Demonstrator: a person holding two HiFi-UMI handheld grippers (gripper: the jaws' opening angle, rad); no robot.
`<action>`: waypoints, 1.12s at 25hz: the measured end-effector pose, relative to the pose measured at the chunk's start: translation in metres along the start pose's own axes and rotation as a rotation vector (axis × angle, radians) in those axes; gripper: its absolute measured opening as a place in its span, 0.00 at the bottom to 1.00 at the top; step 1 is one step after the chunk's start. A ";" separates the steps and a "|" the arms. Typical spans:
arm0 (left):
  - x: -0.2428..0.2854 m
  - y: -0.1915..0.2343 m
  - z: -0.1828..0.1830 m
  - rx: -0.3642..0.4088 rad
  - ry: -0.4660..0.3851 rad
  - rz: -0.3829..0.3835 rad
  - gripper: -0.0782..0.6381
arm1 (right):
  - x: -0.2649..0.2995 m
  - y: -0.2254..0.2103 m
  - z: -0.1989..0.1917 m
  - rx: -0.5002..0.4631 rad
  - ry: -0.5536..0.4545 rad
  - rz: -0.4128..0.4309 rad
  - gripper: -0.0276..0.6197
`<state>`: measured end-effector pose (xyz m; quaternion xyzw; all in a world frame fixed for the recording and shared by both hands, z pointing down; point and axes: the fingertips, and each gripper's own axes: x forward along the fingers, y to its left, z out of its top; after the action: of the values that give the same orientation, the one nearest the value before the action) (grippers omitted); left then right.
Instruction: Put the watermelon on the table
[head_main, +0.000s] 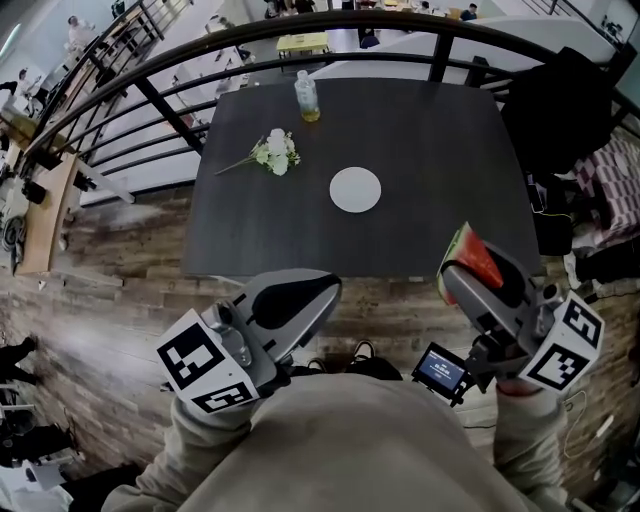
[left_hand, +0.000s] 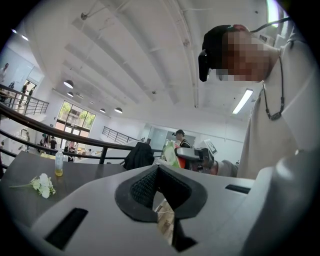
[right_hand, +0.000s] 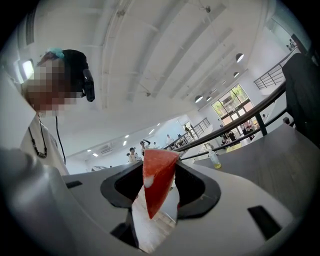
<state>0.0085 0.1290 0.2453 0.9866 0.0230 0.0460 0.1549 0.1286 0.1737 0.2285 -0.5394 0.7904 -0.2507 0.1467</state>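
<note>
A wedge of watermelon (head_main: 472, 257), red flesh with a green and white rind, sticks up between the jaws of my right gripper (head_main: 466, 268), which is shut on it just off the near right corner of the dark table (head_main: 440, 160). In the right gripper view the red slice (right_hand: 157, 180) fills the gap between the jaws. A white plate (head_main: 355, 190) lies in the middle of the table. My left gripper (head_main: 318, 288) hangs short of the table's near edge, shut with nothing in it, and its jaws (left_hand: 158, 169) meet at a narrow slit.
On the table's far left lie a sprig of white flowers (head_main: 274, 153) and, behind it, a bottle (head_main: 306, 97) of yellow liquid. A curved black railing (head_main: 150, 60) runs behind the table. A dark jacket on a chair (head_main: 560, 110) stands at the right.
</note>
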 end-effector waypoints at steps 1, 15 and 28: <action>0.005 -0.001 -0.001 -0.001 0.005 -0.002 0.11 | -0.004 -0.004 0.000 0.003 -0.002 -0.003 0.36; 0.062 0.011 -0.003 -0.004 0.049 -0.053 0.11 | -0.028 -0.059 0.017 0.014 -0.039 -0.078 0.36; 0.101 0.061 0.023 0.008 0.044 -0.157 0.11 | -0.005 -0.087 0.048 -0.003 -0.088 -0.155 0.36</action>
<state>0.1133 0.0705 0.2511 0.9811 0.1041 0.0554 0.1533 0.2219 0.1412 0.2363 -0.6099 0.7393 -0.2361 0.1605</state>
